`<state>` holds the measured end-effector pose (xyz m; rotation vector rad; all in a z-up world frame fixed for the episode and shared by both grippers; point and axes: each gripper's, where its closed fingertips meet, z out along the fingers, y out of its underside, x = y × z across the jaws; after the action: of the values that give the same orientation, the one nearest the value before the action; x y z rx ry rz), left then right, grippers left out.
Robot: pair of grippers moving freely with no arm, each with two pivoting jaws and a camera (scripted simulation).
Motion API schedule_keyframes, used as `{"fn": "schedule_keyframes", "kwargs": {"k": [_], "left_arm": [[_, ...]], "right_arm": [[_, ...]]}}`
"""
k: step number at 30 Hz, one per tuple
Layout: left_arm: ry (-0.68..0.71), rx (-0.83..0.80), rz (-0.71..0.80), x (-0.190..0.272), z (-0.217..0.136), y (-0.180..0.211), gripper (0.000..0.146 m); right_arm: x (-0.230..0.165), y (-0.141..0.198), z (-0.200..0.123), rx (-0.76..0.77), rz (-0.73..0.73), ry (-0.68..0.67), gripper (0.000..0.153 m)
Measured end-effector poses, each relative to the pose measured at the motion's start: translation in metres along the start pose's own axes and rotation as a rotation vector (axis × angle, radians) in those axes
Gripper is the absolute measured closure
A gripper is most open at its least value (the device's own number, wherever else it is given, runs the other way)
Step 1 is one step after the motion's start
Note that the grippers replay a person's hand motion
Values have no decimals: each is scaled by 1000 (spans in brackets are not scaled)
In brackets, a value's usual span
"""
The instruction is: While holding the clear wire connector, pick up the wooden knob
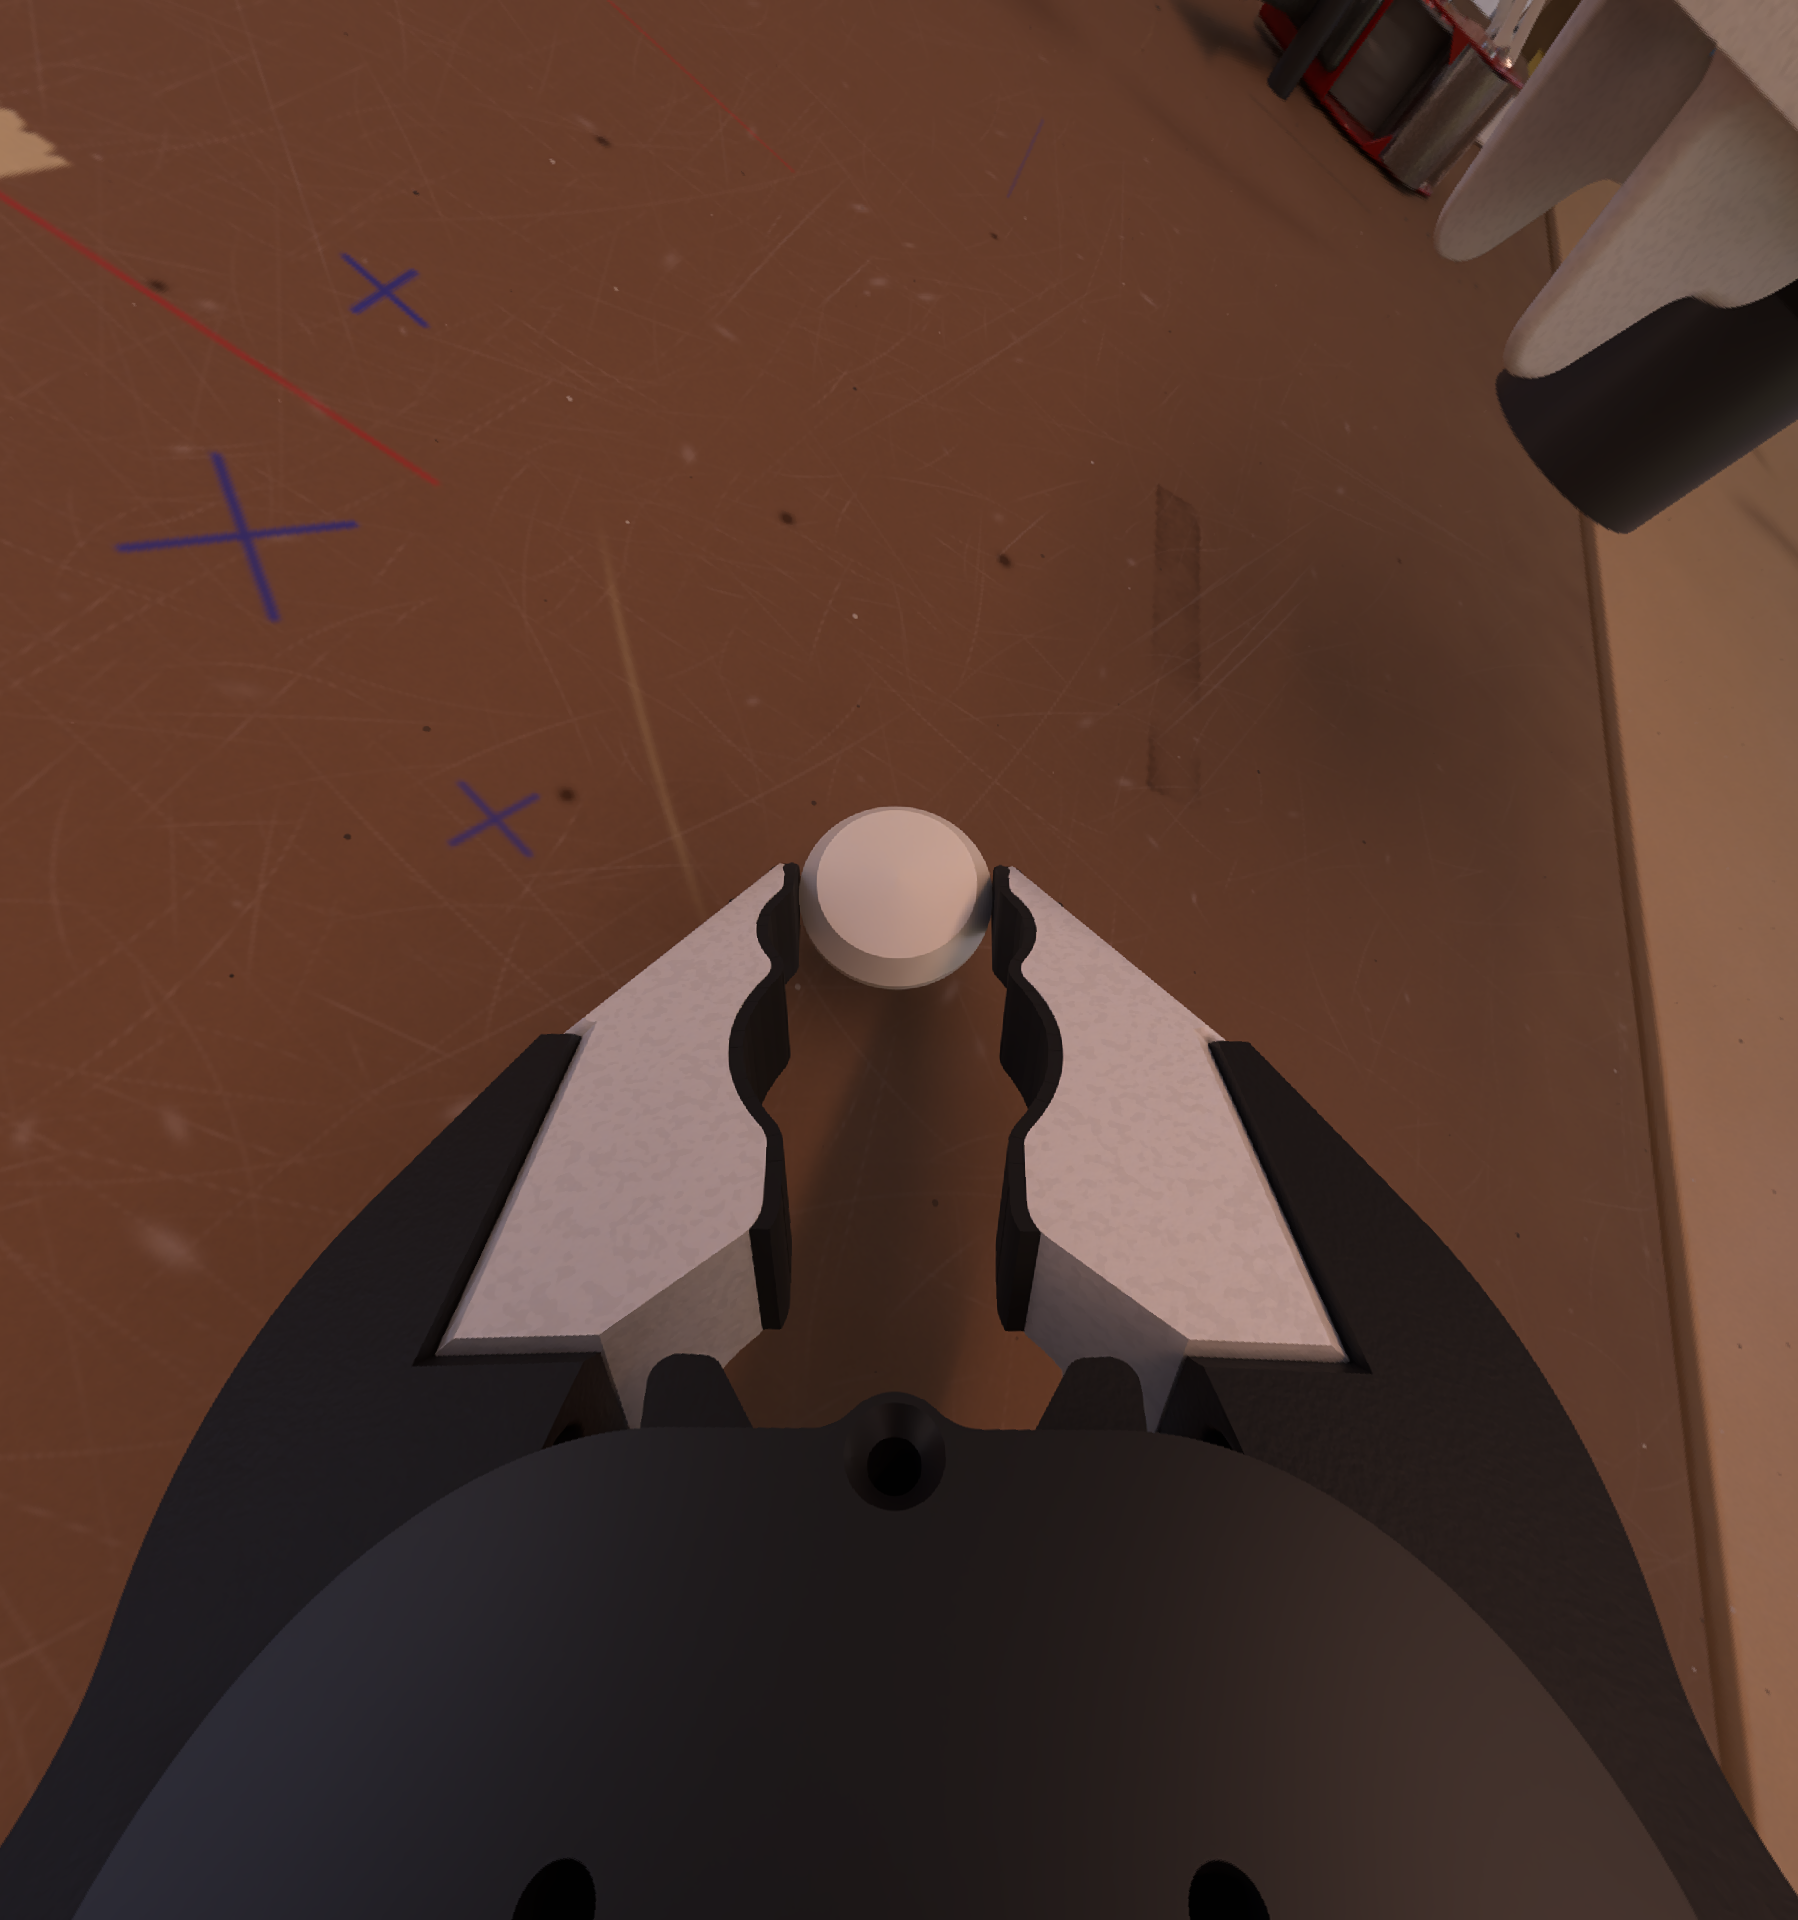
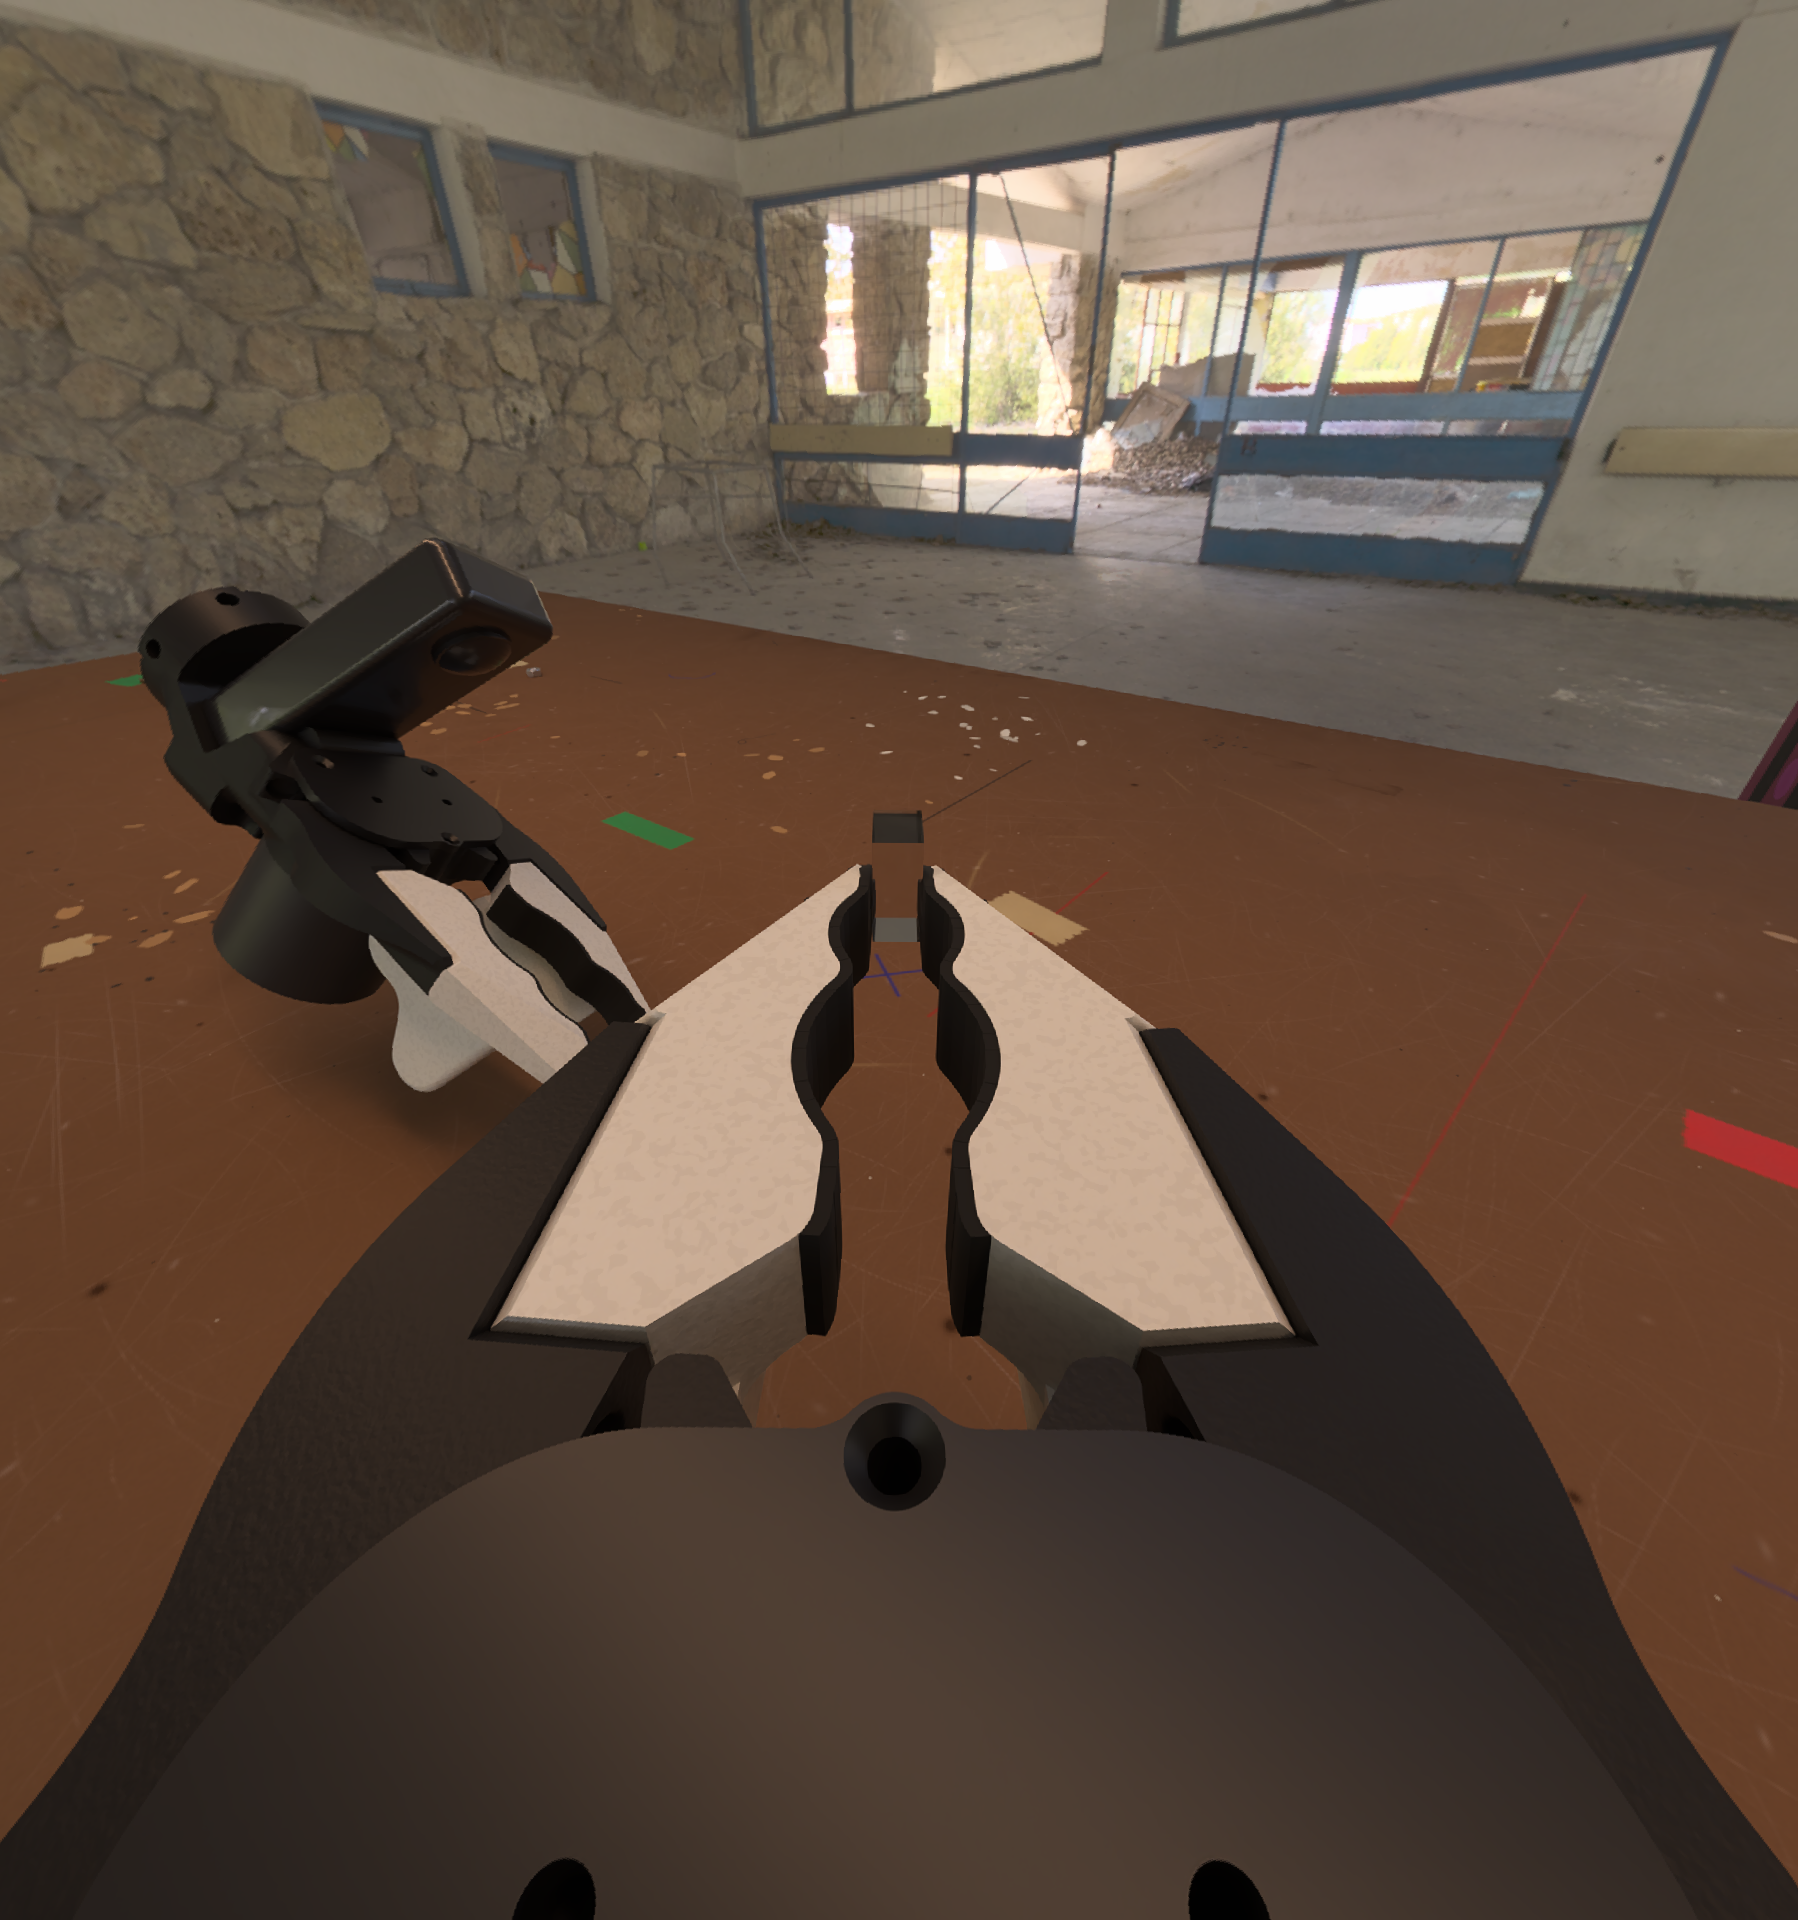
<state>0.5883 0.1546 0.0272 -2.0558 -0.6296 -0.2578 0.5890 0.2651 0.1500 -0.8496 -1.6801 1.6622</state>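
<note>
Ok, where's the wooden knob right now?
In the left wrist view the wooden knob sits between the fingertips of the left gripper, which is closed on it over the brown table, just right of a small blue cross mark.

The brown desk [image 1: 874, 416] is scratched and marked with blue crosses [image 1: 240, 535]. A green strip [image 2: 647, 830] and a red strip [image 2: 1768, 1158] lie flat on it. By its far edge stands a red-framed box [image 1: 1383, 83]. Beyond rises a stone wall [image 2: 199, 364].
</note>
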Motion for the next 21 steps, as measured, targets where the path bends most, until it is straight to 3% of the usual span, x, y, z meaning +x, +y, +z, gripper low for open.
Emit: {"fn": "schedule_keyframes", "kwargs": {"k": [10, 21], "left_arm": [[111, -17, -72, 4, -11, 7, 109], [105, -13, -69, 1, -21, 11, 109]], "right_arm": [[-1, 5, 2, -17, 11, -17, 145], [-7, 10, 7, -29, 34, -59, 145]]}}
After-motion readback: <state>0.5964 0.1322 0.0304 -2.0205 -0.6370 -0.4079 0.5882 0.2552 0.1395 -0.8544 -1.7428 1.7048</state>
